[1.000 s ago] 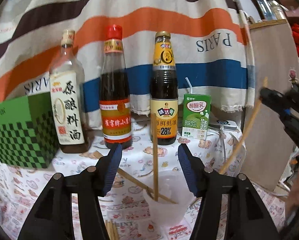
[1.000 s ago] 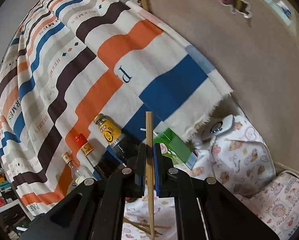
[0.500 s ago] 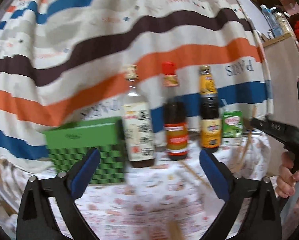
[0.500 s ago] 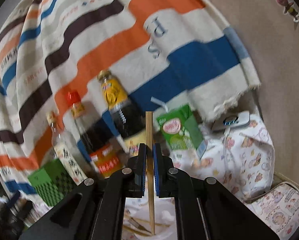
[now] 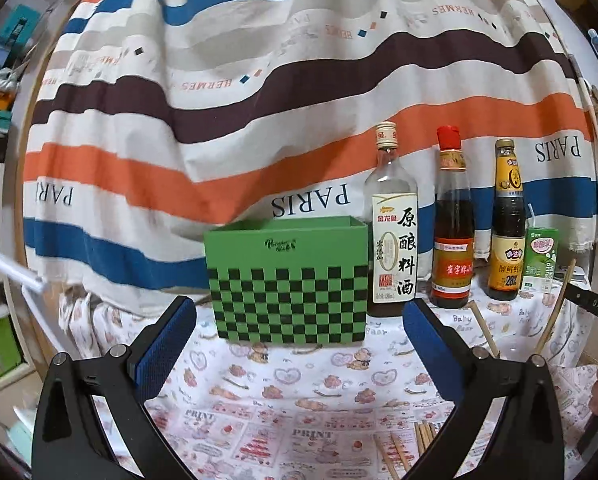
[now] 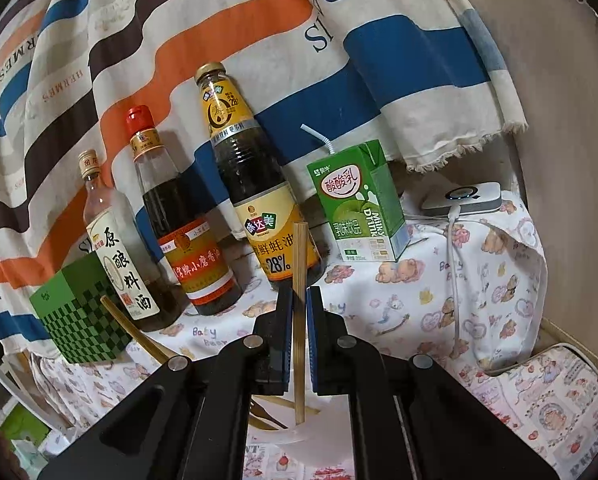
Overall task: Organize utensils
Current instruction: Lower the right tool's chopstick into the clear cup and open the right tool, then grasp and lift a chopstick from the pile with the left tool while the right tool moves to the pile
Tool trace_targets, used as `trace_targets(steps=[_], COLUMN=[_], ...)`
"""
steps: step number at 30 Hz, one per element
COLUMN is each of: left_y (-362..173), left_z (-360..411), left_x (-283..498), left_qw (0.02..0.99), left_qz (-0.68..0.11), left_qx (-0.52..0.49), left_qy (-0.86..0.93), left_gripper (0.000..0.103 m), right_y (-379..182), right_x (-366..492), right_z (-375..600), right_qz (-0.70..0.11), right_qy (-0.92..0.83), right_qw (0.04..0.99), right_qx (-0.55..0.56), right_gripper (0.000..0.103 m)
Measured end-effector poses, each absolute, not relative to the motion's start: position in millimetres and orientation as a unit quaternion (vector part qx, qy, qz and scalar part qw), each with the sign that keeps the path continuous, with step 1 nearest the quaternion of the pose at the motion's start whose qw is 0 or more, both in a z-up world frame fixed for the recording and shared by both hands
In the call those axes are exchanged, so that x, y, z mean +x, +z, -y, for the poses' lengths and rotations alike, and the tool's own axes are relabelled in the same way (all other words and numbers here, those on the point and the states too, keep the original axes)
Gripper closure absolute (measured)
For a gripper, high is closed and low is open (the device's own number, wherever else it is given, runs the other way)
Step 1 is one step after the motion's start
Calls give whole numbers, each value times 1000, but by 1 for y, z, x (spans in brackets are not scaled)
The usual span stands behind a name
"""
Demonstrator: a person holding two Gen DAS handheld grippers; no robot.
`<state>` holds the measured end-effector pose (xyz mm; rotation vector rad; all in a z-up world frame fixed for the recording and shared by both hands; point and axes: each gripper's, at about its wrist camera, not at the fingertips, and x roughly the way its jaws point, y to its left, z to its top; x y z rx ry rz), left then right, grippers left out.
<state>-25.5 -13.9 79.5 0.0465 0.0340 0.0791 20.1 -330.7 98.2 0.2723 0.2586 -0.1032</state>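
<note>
Counts first: 3 bottles in a row at the back of the table (image 5: 299,392), upright. They are a clear bottle w/ white label (image 5: 391,232), a red-capped bottle (image 5: 452,232) and a yellow-labelled dark bottle (image 5: 507,232). 1 green milk-drink carton (image 6: 359,204) w/ a bent straw stands just right of the dark bottle. 1 green checkered box (image 5: 289,284) sits left of the clear bottle, touching or nearly so. 1 white device (image 6: 465,198) w/ a cable lies at the far right, near the wall. A striped cloth (image 5: 259,100) hangs behind everything.

Chopsticks: 1 held chopstick (image 6: 299,320), plus 1 leaning chopstick (image 6: 135,330) slanting up out of a translucent cup (image 6: 299,426) below the right gripper. A few more lie in that cup; exact no. can't be told. In the left wrist view a loose bunch of chopsticks (image 5: 403,446) lies flat on the tablecloth near the bottom edge, approx 5–6, partly hidden behind the finger.

Left gripper (image 5: 299,344): jaws spread wide, nothing between them, touching nothing, facing the checkered box.

Right gripper (image 6: 297,332): clenched tight on the held chopstick, which stands about upright between the blue pads. Its top pokes above the fingers; its lower end reaches down into the cup.
</note>
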Motion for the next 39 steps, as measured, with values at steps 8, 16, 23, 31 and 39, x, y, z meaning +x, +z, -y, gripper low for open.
trace_targets(steps=[8, 16, 23, 31, 39], left_y=[53, 31, 25, 25, 25], left_z=[21, 25, 6, 0, -2], left_x=[-11, 3, 11, 11, 12], left_qw=[998, 993, 991, 989, 987], left_qz=[-55, -96, -123, -128, -130], left_qx=[12, 34, -15, -35, -40], left_qy=[34, 52, 60, 70, 80], left_gripper=[0, 0, 0, 0, 0], right_y=[92, 68, 76, 73, 41], right_x=[26, 31, 15, 8, 18], right_z=[330, 329, 310, 287, 255], right_qz=[-178, -258, -261, -278, -337], right_qy=[-35, 9, 37, 53, 55], right_qw=[974, 952, 952, 949, 936], right_qx=[137, 166, 155, 141, 89], right_gripper=[95, 88, 77, 62, 62])
